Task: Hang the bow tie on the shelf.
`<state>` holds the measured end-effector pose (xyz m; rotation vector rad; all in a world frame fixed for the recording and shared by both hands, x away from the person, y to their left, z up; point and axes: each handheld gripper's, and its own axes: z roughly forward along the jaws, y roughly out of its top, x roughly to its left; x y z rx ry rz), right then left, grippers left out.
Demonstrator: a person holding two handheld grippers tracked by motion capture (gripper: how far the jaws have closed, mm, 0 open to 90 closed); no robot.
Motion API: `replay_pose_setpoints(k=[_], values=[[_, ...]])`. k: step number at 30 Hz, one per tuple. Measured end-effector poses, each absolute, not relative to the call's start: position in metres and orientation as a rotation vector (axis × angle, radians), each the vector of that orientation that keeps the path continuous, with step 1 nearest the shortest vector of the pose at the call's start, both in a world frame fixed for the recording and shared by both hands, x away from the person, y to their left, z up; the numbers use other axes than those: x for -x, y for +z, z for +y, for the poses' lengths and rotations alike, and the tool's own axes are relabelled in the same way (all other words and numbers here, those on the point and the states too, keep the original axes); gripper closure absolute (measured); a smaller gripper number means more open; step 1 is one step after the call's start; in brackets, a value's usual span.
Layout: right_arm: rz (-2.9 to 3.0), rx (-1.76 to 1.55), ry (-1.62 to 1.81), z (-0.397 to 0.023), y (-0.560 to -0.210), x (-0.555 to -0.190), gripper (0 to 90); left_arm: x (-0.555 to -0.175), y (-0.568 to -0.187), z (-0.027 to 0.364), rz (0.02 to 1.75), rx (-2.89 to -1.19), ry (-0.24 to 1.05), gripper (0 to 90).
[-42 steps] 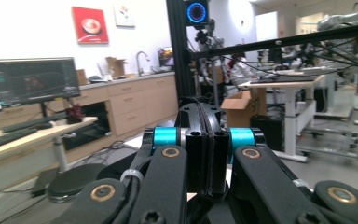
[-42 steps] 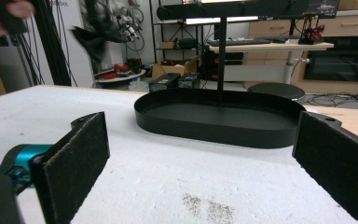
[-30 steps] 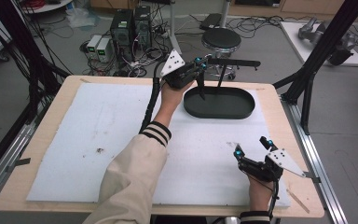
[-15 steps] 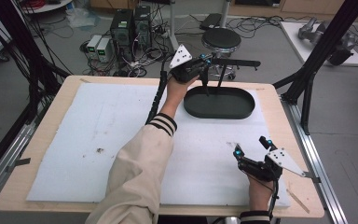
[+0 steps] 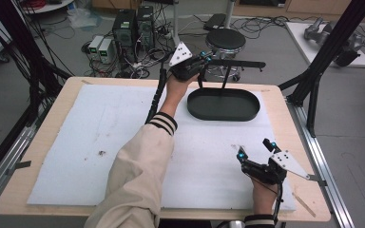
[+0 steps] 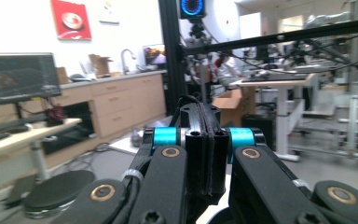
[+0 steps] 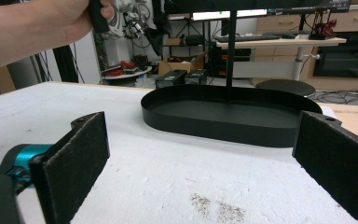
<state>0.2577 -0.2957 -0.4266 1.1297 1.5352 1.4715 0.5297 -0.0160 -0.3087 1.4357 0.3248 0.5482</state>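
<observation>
A black oval tray (image 5: 223, 116) sits on the white foam mat at the far right, and in the right gripper view its wall (image 7: 214, 126) lies straight ahead. Thin posts rise from it to a black horizontal bar (image 5: 235, 63), which crosses the top of the left gripper view (image 6: 284, 35). My left gripper (image 5: 203, 60) is held up in the air at the bar's left end, above the tray's far left rim, its pads (image 6: 207, 154) pressed together with nothing between them. My right gripper (image 5: 255, 149) rests low over the mat near the front right, jaws wide open (image 7: 200, 163), facing the tray.
The foam mat (image 5: 90, 128) covers most of the wooden table, with a few dark crumbs (image 5: 101, 153) at its left. A black stool (image 5: 225, 40) and computer boxes (image 5: 133, 23) stand on the floor beyond the far edge. A black frame leg (image 5: 313, 90) slants at the table's right.
My left hand has shifted a little farther from the person, toward the table's far edge and the bar. The right gripper has stayed in place.
</observation>
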Motion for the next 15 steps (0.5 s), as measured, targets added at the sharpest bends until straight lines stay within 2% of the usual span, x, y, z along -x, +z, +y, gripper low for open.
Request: replay_pose_setpoints(k=[15], values=[[1.529, -1.134, 1.478, -0.296, -0.426, -0.257, 2.8, -0.534, -0.309, -0.042, 0.413, -1.478, 0.628, 88.7]])
